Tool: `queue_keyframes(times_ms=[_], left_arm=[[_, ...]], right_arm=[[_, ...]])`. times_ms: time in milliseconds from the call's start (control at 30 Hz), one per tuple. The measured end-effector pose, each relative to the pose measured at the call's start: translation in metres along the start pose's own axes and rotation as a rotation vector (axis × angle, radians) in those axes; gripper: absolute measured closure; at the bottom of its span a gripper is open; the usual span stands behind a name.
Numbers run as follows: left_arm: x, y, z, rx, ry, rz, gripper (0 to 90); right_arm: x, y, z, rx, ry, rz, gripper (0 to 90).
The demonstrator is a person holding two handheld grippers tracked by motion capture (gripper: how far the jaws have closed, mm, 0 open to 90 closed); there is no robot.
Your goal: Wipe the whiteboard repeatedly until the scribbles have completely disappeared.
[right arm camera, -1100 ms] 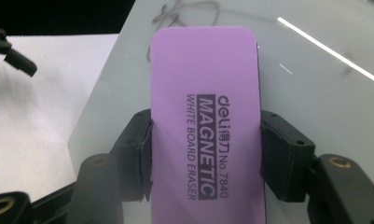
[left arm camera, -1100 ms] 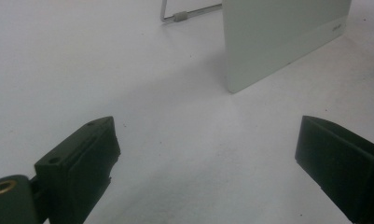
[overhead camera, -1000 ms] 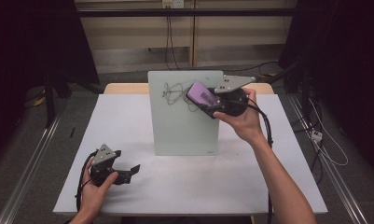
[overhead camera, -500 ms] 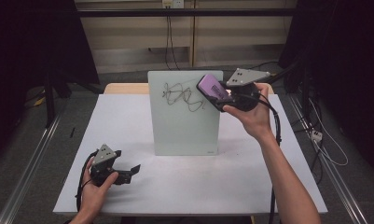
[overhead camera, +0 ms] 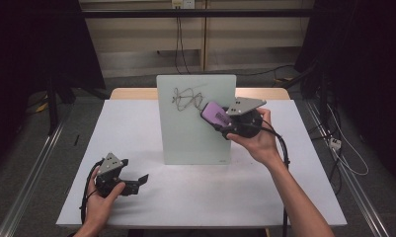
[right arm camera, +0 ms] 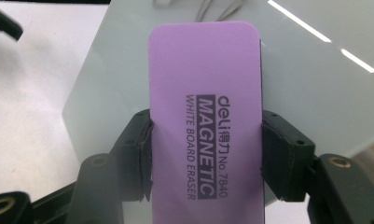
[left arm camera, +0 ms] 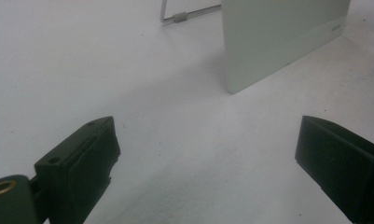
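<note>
Right gripper [overhead camera: 220, 120] clamped on the long sides of a purple eraser [right arm camera: 205, 121], held against the upright whiteboard [overhead camera: 195, 133] just right of and below the black scribble [overhead camera: 185, 98]. Left gripper [overhead camera: 136, 182] rests on the table [overhead camera: 136, 123] near the front left, jaws wide apart, nothing between them. Step in hand, as judged: wipe the scribble off. To do it well: keep the eraser flat on the board, press lightly so the propped board does not tip, sweep across the whole mark.
</note>
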State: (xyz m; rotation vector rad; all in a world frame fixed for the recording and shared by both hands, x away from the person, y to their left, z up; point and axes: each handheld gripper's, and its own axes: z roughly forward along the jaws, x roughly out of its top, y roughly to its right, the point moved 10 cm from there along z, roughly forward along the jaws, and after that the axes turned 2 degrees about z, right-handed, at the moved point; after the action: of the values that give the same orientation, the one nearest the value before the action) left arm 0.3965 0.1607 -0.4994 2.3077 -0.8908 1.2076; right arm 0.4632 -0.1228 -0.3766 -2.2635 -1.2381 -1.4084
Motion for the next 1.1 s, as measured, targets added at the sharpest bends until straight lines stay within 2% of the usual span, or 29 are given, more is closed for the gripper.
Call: queue_keyframes(times_ms=[333,500,567,633,1000,1100], left_arm=[[0.0,0.0,0.0,0.003,-0.001,-0.003,5.7],[0.0,0.0,0.001,0.006,-0.002,0.006,5.7],[0.0,0.0,0.001,0.004,-0.001,0.006,5.7],[0.0,0.0,0.0,0.002,-0.002,0.0,5.7],[0.0,0.0,0.0,-0.002,0.003,-0.002,5.7],[0.001,0.0,0.0,-0.003,0.006,-0.004,5.7]], right_arm=[[-0.034,-0.027,0.014,0.08,-0.045,0.02,42.1],[-0.037,-0.032,0.017,0.093,-0.064,0.017,42.1],[-0.034,-0.029,0.016,0.093,-0.06,0.012,42.1],[-0.025,-0.023,0.012,0.072,-0.036,0.023,42.1],[0.029,0.018,-0.007,-0.012,0.059,0.058,42.1],[0.038,0.021,-0.007,-0.023,0.068,0.053,42.1]])
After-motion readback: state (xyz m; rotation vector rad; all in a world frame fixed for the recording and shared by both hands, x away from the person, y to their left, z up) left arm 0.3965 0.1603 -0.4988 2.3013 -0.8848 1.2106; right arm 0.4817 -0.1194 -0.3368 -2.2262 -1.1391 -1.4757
